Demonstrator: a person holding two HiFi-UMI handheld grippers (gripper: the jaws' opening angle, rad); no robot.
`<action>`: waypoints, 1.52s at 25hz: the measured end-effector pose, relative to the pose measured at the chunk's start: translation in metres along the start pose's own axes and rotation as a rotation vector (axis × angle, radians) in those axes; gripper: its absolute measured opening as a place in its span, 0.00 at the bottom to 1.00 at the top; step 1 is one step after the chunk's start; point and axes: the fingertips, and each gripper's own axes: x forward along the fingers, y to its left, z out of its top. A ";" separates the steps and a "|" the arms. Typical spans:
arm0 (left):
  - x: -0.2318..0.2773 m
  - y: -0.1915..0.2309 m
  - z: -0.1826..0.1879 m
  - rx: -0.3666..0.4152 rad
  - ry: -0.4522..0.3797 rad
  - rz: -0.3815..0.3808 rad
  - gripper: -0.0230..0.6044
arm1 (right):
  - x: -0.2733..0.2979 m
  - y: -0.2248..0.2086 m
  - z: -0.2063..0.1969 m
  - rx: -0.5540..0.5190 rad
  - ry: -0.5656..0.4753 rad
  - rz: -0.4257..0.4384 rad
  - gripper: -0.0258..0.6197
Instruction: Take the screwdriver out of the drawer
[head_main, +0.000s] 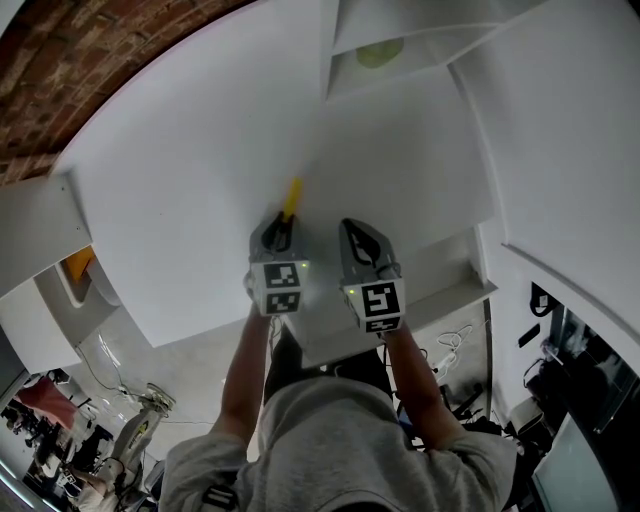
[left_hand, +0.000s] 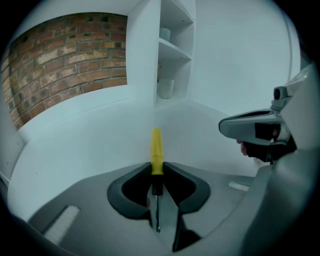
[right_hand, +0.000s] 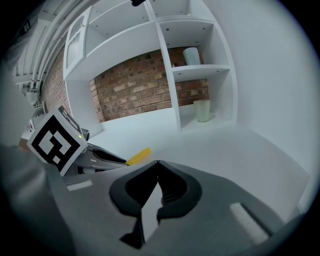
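A screwdriver (left_hand: 157, 150) with a yellow handle and a thin metal shaft is clamped between the jaws of my left gripper (left_hand: 157, 172), handle pointing away from me. In the head view the yellow handle (head_main: 291, 198) sticks out past my left gripper (head_main: 279, 232), just above the white countertop (head_main: 180, 200). My right gripper (head_main: 362, 243) hangs beside it on the right, its jaws closed tip to tip with nothing between them (right_hand: 156, 165). From the right gripper view the screwdriver (right_hand: 138, 155) pokes out from under the left gripper's marker cube (right_hand: 55, 140). No drawer is in view.
White shelves (right_hand: 200, 70) stand at the back of the counter, holding a pale green cup (right_hand: 202, 110) and a grey cup (right_hand: 191, 56). A brick wall (left_hand: 65, 55) runs behind. The counter's near edge (head_main: 400, 320) lies under my hands.
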 end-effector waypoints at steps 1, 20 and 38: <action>0.000 0.000 0.000 0.002 0.000 0.001 0.17 | 0.000 0.000 -0.001 0.001 0.001 -0.001 0.04; -0.017 -0.005 0.009 -0.003 -0.060 0.009 0.39 | -0.021 -0.002 -0.001 0.007 -0.025 -0.025 0.04; -0.111 -0.017 0.063 0.032 -0.277 -0.013 0.26 | -0.084 0.021 0.041 -0.039 -0.149 -0.105 0.04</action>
